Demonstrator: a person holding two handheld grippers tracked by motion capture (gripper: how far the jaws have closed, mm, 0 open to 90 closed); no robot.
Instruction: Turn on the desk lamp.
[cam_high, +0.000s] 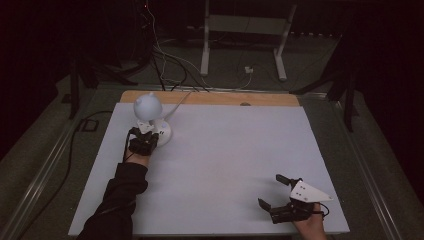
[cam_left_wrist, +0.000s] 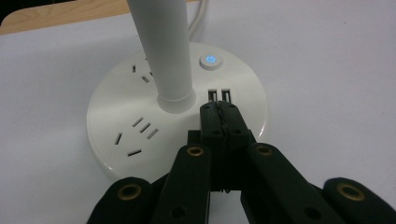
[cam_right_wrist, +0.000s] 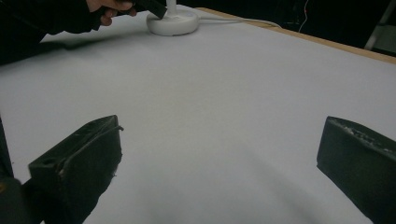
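A white desk lamp stands at the table's back left, with a round head (cam_high: 147, 105) on a stem (cam_left_wrist: 163, 51) rising from a round base (cam_high: 164, 132). The base (cam_left_wrist: 119, 116) carries sockets, two USB ports (cam_left_wrist: 219, 95) and a power button (cam_left_wrist: 210, 61) lit blue. My left gripper (cam_high: 149, 135) is shut with nothing between its jaws; its tips (cam_left_wrist: 219, 112) are over the base just short of the USB ports, and I cannot tell whether they touch. My right gripper (cam_high: 273, 191) rests open at the near right, its jaws (cam_right_wrist: 222, 140) wide apart over bare table.
A white sheet (cam_high: 225, 150) covers the table, with a wooden strip (cam_high: 210, 97) along the far edge. The lamp's white cord (cam_high: 175, 107) runs off the back. Dark cables and a white stand (cam_high: 245, 30) are on the floor behind. In the right gripper view the lamp base (cam_right_wrist: 173, 22) is far off.
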